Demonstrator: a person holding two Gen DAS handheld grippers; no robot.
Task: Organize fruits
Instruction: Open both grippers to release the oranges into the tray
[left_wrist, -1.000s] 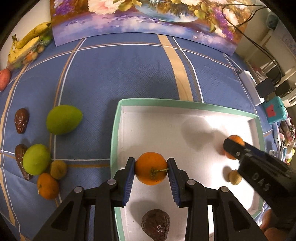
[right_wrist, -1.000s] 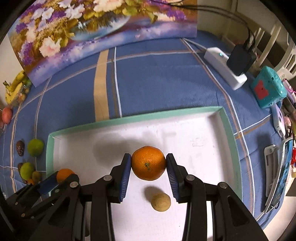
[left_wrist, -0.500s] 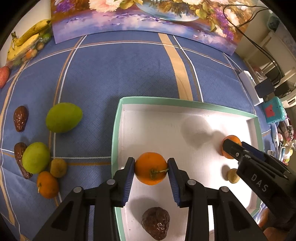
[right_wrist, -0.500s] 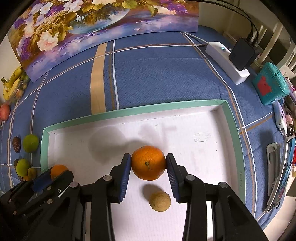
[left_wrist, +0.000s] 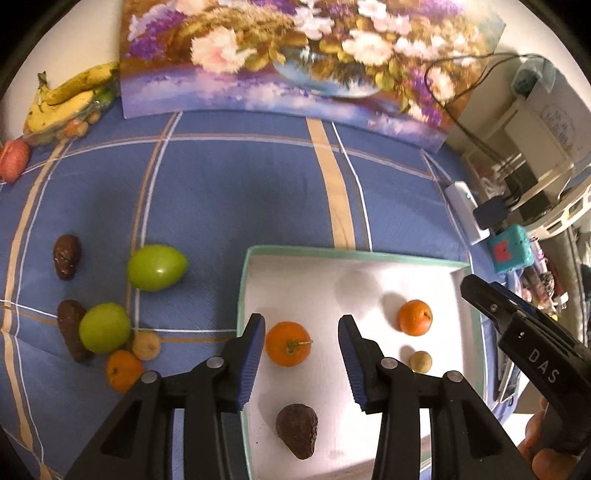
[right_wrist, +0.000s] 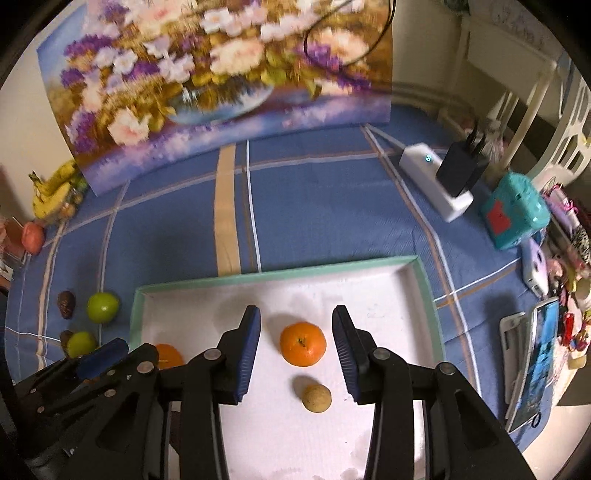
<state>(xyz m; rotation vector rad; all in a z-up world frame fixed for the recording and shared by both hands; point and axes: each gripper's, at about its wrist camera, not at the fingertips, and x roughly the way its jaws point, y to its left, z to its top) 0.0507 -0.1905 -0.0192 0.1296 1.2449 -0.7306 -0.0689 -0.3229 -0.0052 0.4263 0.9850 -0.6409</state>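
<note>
Orange mandarins (left_wrist: 288, 348) (right_wrist: 303, 343) lay in the white tray (left_wrist: 369, 254) between each gripper's parted fingers (left_wrist: 252, 354) (right_wrist: 250, 350), untouched; the left gripper (left_wrist: 301, 355) was opening, the right gripper (right_wrist: 296, 349) open.

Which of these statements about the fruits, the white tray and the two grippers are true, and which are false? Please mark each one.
1. Two round orange tangerines, one and another, lie in the white tray with the green rim. True.
2. The left gripper presses its pads on a tangerine. False: its jaws are opening and the pads stand clear of the fruit.
3. A dark brown wrinkled fruit lies inside the tray. True.
4. Both green round fruits, one and another, are in the tray. False: they lie on the blue checked cloth, beside the tray.
5. The right gripper holds the small tan fruit. False: it holds nothing; that fruit lies in the tray.
</note>
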